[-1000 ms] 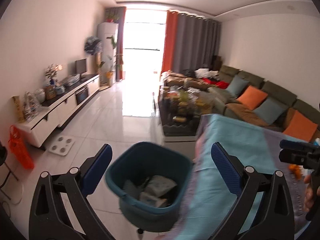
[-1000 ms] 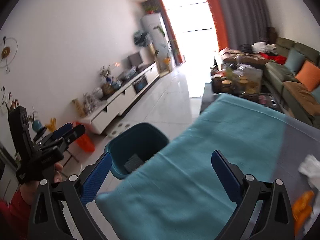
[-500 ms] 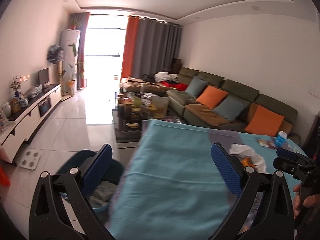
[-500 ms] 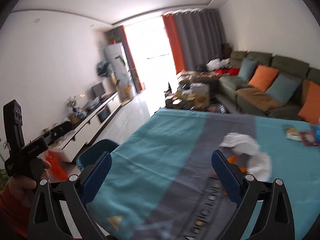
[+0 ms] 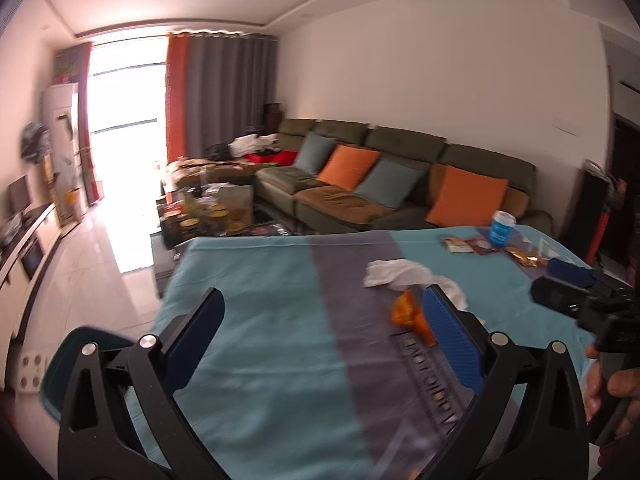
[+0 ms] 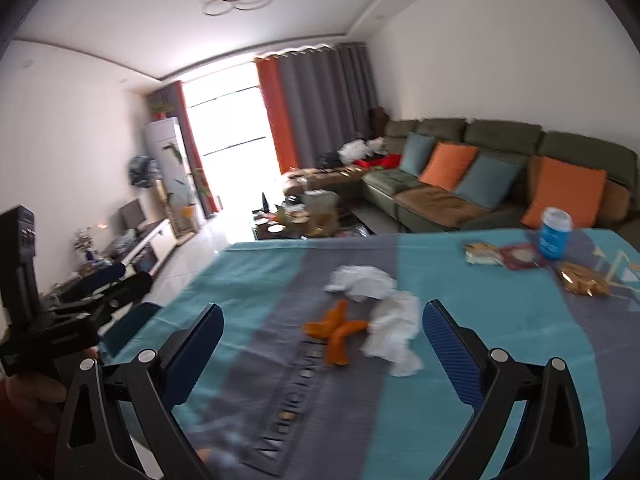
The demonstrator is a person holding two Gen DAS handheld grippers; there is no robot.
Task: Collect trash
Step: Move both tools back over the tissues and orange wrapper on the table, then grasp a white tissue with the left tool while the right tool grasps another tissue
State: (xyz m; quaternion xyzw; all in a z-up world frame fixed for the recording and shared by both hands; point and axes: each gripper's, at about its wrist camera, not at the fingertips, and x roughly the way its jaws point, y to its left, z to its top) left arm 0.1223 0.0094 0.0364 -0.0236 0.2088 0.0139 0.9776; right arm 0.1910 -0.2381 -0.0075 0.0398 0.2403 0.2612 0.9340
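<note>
Left wrist view catches, at eight o'clock, the rim of a teal bin [image 5: 70, 354] beside the desk [image 5: 260, 320]; in the right wrist view only a sliver of it [image 6: 128, 326] peeks out behind the left tongs [image 6: 110, 282], seen there from the side, so how wide they stand cannot be told from that angle. From their own camera the left tongs [image 5: 322, 334] gape wide with nothing between the blue pads. Just inside their right pad, at about two o'clock, lies an orange peel [image 5: 408, 314], partly hidden by that pad, with a crumpled white tissue [image 5: 396, 274] just beyond it.

Right wrist view shows the peel [image 6: 336, 334] whole and a second white tissue wad [image 6: 394, 334] touching it, both lying between the widely spread, empty right tongs [image 6: 322, 334], around twelve to one o'clock. The first tissue [image 6: 360, 282] sits farther off. At two o'clock stand a blue cup [image 6: 554, 238], flat snack packets [image 6: 502, 256] and a gold wrapper [image 6: 584, 284]. In the left view the right tongs [image 5: 568, 276] enter at three o'clock, held by a hand [image 5: 612, 384].
</note>
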